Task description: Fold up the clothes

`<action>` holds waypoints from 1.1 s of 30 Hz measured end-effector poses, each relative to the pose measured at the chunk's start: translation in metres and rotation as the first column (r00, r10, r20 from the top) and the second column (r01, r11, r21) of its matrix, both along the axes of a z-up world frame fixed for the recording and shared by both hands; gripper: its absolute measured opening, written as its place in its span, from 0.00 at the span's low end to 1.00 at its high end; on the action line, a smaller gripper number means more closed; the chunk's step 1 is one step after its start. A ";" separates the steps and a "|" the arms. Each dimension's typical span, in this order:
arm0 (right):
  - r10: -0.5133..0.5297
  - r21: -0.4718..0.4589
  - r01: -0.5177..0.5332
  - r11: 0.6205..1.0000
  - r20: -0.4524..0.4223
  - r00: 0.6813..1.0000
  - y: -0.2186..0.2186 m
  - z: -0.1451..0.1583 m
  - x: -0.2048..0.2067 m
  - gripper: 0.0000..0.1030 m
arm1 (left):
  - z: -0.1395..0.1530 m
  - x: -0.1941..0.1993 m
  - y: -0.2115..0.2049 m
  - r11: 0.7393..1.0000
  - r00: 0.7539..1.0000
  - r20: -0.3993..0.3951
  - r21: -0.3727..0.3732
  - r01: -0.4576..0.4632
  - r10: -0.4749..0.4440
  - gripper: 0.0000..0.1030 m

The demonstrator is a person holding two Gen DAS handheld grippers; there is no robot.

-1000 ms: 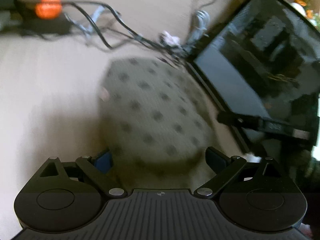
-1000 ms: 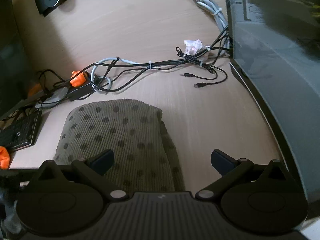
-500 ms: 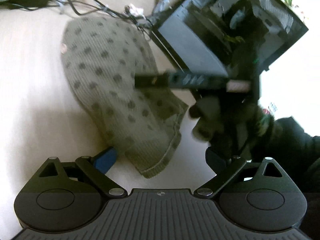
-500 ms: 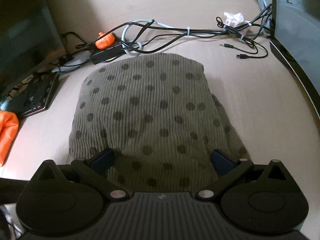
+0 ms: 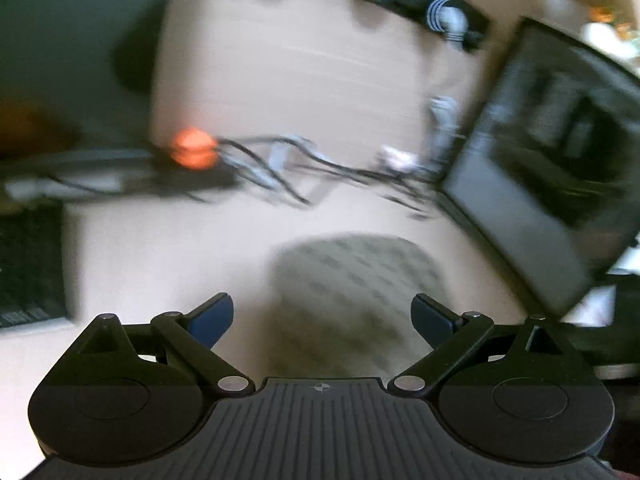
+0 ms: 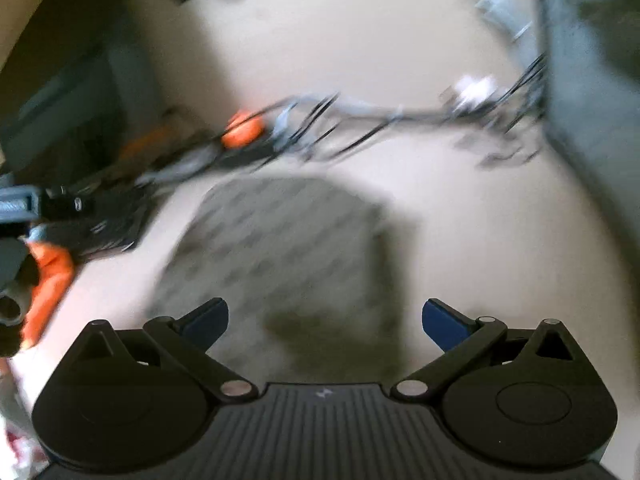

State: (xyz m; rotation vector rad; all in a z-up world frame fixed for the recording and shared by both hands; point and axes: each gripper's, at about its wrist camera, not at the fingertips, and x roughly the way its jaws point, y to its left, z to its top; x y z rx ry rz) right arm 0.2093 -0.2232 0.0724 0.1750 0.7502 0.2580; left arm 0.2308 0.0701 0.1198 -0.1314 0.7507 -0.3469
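An olive ribbed garment with dark dots (image 5: pixel 356 280) lies folded into a compact pad on the light wooden table (image 5: pixel 280 80). Both views are motion-blurred. My left gripper (image 5: pixel 322 316) is open above the garment's near edge, nothing between its blue-tipped fingers. In the right wrist view the same garment (image 6: pixel 280 248) lies ahead and slightly left. My right gripper (image 6: pixel 324 322) is open over its near edge and holds nothing. Part of the other gripper (image 6: pixel 24 208) shows at that view's left edge.
A tangle of cables (image 5: pixel 280 164) with an orange object (image 5: pixel 194 152) runs across the table behind the garment. A dark monitor (image 5: pixel 552 168) stands at the right, a keyboard (image 5: pixel 28 268) at the left. Orange cloth (image 6: pixel 50 276) lies left.
Both grippers have pulled back and up from the garment, which now looks smaller and farther off. The left view has swung from the person's dark sleeve back toward the cables.
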 end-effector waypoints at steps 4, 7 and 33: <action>-0.059 -0.090 0.063 0.994 0.042 0.997 -0.012 0.007 0.030 1.00 | -0.012 0.028 -0.014 0.993 0.998 -0.007 0.099 -0.060 0.061 0.96; -0.035 -0.121 0.045 0.992 0.078 0.996 0.001 0.007 0.054 1.00 | -0.021 0.045 -0.024 0.987 0.998 -0.015 0.152 -0.050 0.053 0.96; 0.084 -0.389 -0.059 0.919 0.048 0.995 0.052 -0.037 0.017 1.00 | -0.043 0.099 -0.079 0.960 0.996 -0.074 0.271 0.073 -0.055 0.98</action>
